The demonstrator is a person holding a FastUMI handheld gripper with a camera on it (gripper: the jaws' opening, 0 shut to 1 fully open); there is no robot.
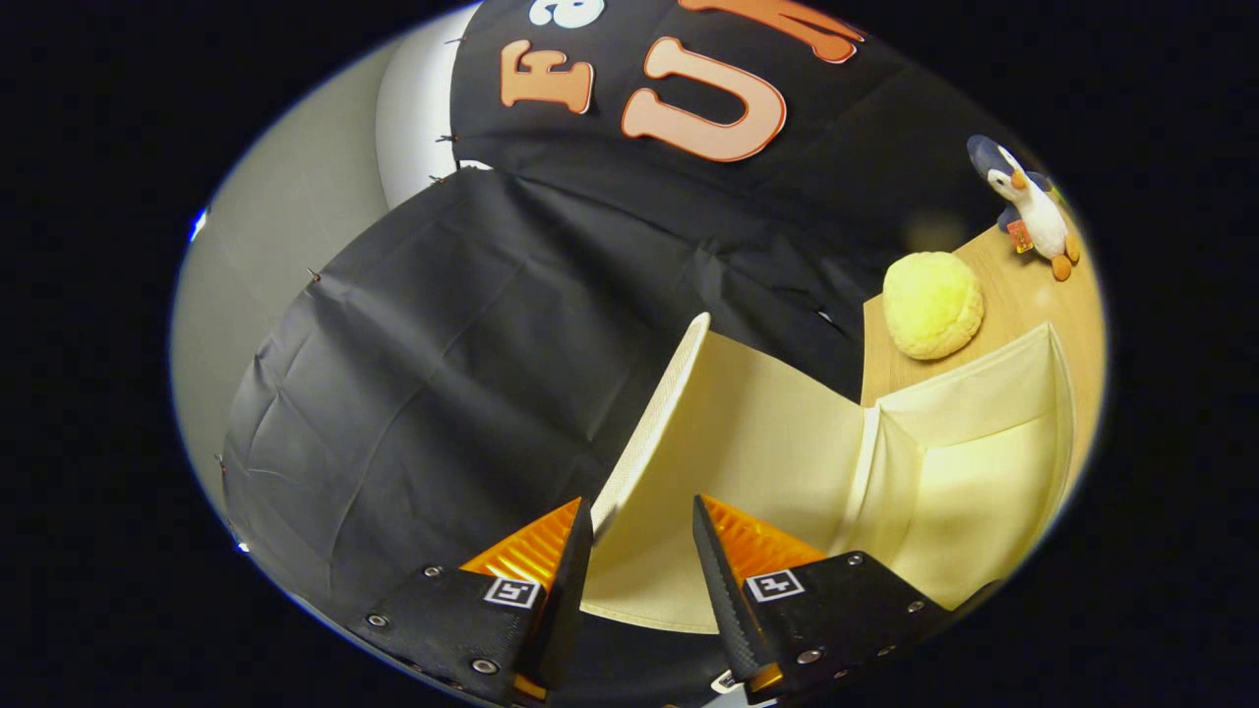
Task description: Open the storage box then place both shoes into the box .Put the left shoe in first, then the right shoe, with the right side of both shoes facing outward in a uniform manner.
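Cream fabric storage box (984, 472) stands open on the tabletop (1013, 285), ahead and right of the hand-held gripper (644, 531); its raised lid (738, 442) passes edge-on between the parted fingers, not pressed.

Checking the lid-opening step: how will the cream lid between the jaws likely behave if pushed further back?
The lid looks like a thin fabric-covered panel, so probably light and fairly stiff. It seems hinged to the storage box by a soft fold, so it may flop back. The gripper is open around its edge.
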